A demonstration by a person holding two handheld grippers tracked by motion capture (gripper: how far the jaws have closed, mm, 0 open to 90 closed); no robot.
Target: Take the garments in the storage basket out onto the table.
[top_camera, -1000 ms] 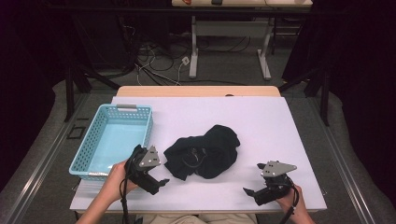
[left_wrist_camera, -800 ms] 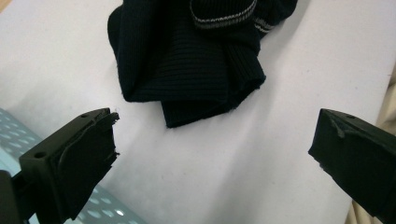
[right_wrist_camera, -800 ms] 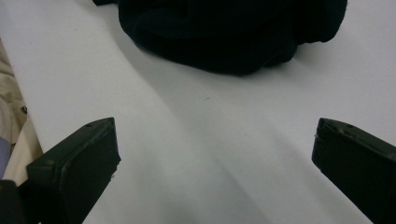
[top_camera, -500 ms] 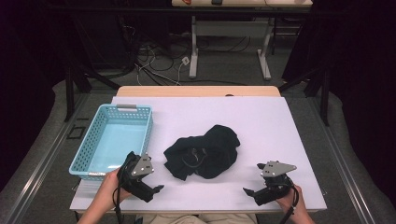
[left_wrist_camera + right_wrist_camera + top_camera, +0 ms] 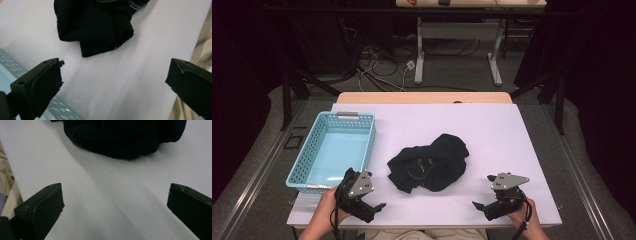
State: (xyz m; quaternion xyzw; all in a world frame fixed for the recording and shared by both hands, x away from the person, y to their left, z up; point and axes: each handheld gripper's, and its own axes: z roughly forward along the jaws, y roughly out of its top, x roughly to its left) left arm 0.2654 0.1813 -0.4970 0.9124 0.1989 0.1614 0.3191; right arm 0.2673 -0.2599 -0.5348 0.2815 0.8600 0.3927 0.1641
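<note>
Garment (image 5: 428, 162) lies mid-table (image 5: 492, 130), basket (image 5: 312, 155) off to its left near the table's left edge, and 2 grippers sit at the near edge, left gripper (image 5: 374, 209) and right gripper (image 5: 480, 208).

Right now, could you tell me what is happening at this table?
A person sits at the white table with a gripper in each hand. A crumpled black garment lies in the middle, and an empty blue basket stands to its left. The left gripper and the right gripper both rest near the front edge, jaws open, pointing toward the garment. Neither touches it, so the cloth has not been picked up.
</note>
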